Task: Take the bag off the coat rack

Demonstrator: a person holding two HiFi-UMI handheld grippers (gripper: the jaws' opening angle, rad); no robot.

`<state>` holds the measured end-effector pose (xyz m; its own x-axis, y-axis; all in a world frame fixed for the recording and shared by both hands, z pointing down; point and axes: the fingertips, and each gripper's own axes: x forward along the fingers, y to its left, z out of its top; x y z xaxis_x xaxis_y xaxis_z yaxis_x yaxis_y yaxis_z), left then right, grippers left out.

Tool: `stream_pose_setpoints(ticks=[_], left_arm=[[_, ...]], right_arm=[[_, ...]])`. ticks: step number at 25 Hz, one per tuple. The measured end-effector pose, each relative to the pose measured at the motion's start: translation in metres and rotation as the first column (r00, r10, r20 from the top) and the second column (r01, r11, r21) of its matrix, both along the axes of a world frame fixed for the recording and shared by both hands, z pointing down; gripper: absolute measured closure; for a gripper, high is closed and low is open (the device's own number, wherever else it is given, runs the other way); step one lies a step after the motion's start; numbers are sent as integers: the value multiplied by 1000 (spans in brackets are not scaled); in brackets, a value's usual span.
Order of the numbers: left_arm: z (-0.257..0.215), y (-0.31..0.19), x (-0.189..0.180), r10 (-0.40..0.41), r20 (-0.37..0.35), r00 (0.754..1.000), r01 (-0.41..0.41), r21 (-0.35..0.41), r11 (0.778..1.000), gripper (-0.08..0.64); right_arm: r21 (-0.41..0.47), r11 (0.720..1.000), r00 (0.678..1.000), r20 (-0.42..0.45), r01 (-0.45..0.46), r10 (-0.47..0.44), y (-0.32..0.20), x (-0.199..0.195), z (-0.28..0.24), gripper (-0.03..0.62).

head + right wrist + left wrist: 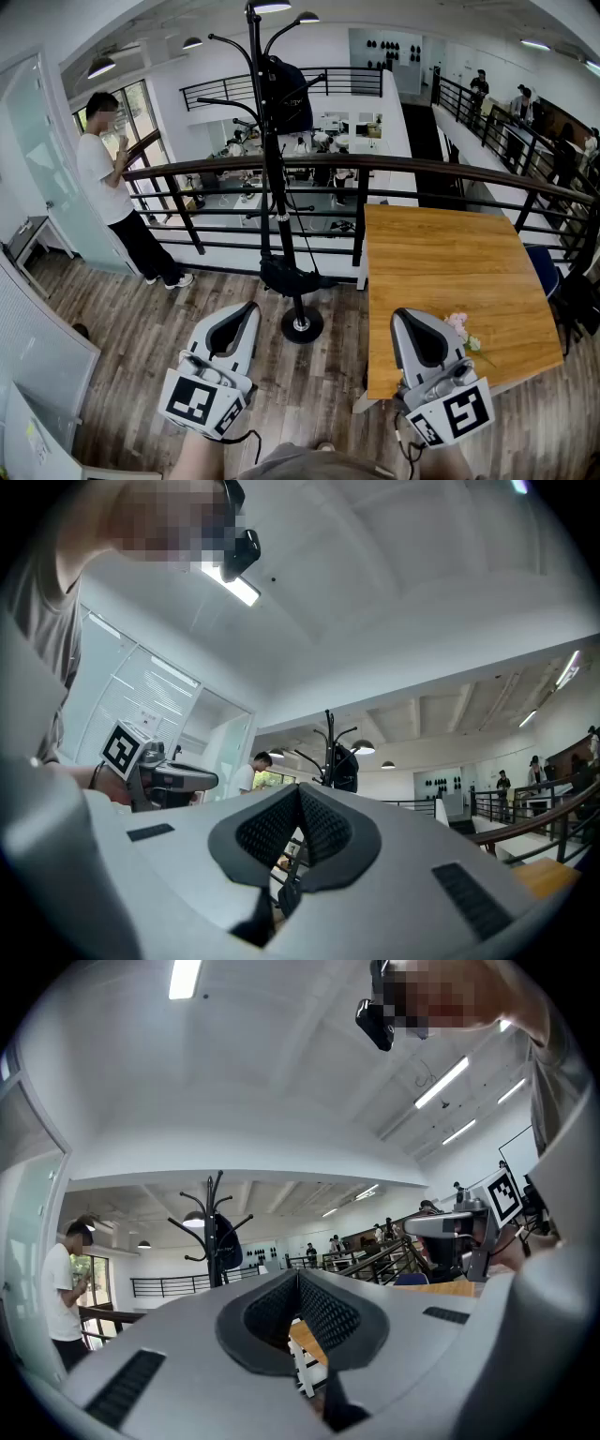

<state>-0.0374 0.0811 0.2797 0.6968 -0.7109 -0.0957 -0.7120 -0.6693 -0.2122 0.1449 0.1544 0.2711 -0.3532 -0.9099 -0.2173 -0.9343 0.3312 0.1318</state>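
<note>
A black coat rack stands on a round base by the railing, straight ahead of me. A dark bag hangs high on its hooks; the same bag shows in the left gripper view, and the bag in the right gripper view. A second dark bag hangs low on the pole near the base. My left gripper is held low in front of the rack, shut and empty. My right gripper is beside it over the table's near corner, also shut and empty. Both are well short of the rack.
A wooden table stands at the right with a small pink flower near its front edge. A black railing runs behind the rack. A person in a white shirt stands at the left by a glass door.
</note>
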Motion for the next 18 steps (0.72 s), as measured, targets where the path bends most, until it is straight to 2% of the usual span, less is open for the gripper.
stream_pose_setpoints(ticks=[12,16,17,18], left_arm=[[-1,3,5,2,5,1000,-2,4,1000,541],[-4,0,2,-30,-26,999,30,10,999,541],[-4,-2,0,-50,-36,998,50,12,999,540],[-3,-4,-2,-69,-37,997,70,10,998,493]], right_arm=[[1,1000,998,57,28,-28,-1,7,0,561],[26,999,997,77,27,-29,-1,7,-2,560],[32,999,996,84,18,-21,-1,9,-2,513],[33,999,996,88,14,-16,-2,10,-2,393]])
